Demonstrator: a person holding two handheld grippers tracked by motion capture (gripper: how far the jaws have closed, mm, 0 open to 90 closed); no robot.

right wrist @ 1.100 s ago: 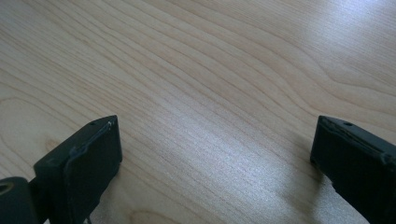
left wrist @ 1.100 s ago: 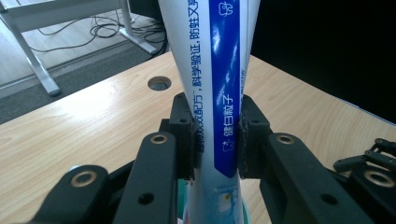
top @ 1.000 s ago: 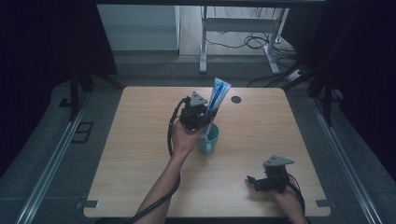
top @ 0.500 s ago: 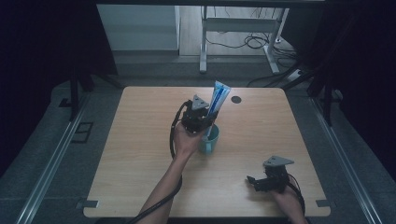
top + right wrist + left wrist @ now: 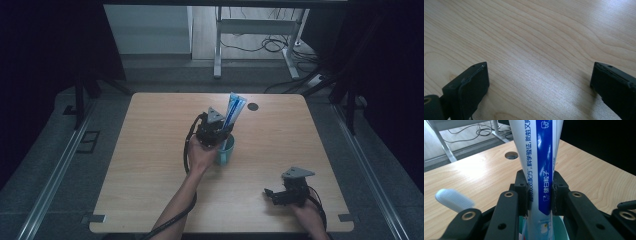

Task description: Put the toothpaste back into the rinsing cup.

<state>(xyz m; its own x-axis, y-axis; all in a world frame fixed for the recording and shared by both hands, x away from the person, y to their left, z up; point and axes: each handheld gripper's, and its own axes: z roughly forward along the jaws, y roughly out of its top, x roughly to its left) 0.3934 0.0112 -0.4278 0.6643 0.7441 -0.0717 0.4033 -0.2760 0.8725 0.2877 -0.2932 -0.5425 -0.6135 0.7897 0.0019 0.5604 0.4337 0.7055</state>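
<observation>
A blue and white toothpaste tube [image 5: 234,111] stands tilted with its lower end inside a teal cup [image 5: 225,152] at the table's middle. My left gripper [image 5: 224,131] is shut on the tube just above the cup's rim. In the left gripper view the jaws squeeze the tube [image 5: 541,170] from both sides, the cup [image 5: 560,226] shows below, and a toothbrush head [image 5: 452,200] with pale bristles pokes up at the left. My right gripper [image 5: 270,194] rests near the table's front right, open, with bare wood [image 5: 536,70] between its jaws.
The wooden table [image 5: 150,165] has a round cable hole [image 5: 252,106] near its far edge, also seen as a hole [image 5: 511,155] behind the tube. Desk legs and cables [image 5: 270,45] lie on the floor beyond the table.
The left gripper and the tube have shifted only slightly over the cup, the tube standing a little more upright. The right gripper has stayed put.
</observation>
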